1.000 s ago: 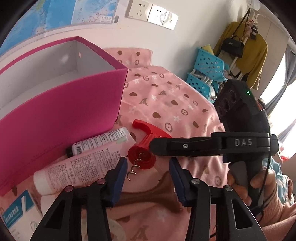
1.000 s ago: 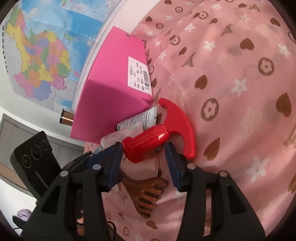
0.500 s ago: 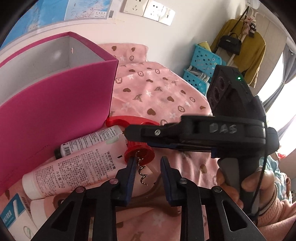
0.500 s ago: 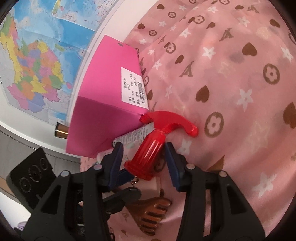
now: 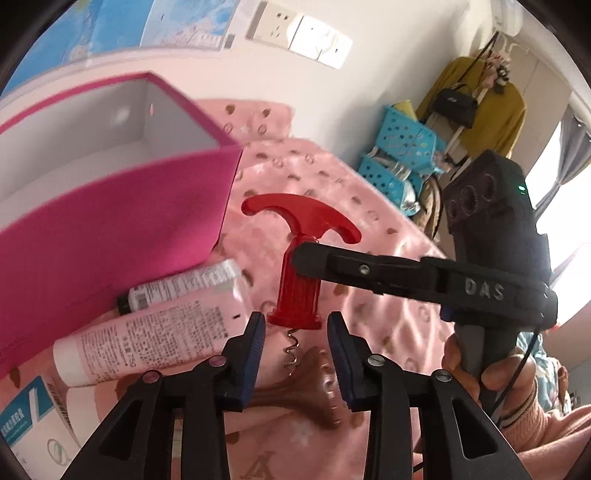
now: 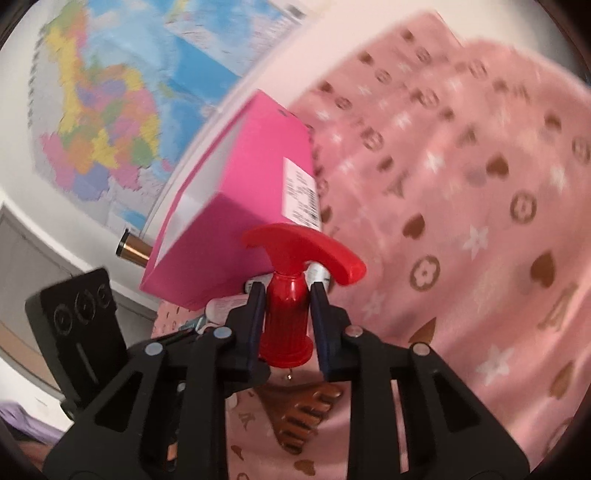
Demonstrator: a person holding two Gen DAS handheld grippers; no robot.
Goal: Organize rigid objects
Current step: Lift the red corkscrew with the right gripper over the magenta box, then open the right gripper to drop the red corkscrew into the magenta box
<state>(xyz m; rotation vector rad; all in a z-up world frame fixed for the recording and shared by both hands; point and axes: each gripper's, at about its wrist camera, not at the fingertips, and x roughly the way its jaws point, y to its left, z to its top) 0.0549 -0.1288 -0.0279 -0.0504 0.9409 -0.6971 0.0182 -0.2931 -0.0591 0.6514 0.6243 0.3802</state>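
A map (image 6: 122,110) hangs on the white wall, with a row of white wall sockets (image 5: 299,27) just beside its lower corner. A pink bedspread (image 6: 480,206) printed with brown hearts and white stars covers the bed. Beyond the bed, blue perforated baskets (image 5: 402,147) are stacked. Behind them, a yellow garment (image 5: 487,114) and a black handbag (image 5: 456,103) hang together. A grey curtain (image 5: 570,147) borders the bright window.

red corkscrew (image 6: 286,314) now lifted upright, right hand-held gripper (image 6: 286,295) clamped on it
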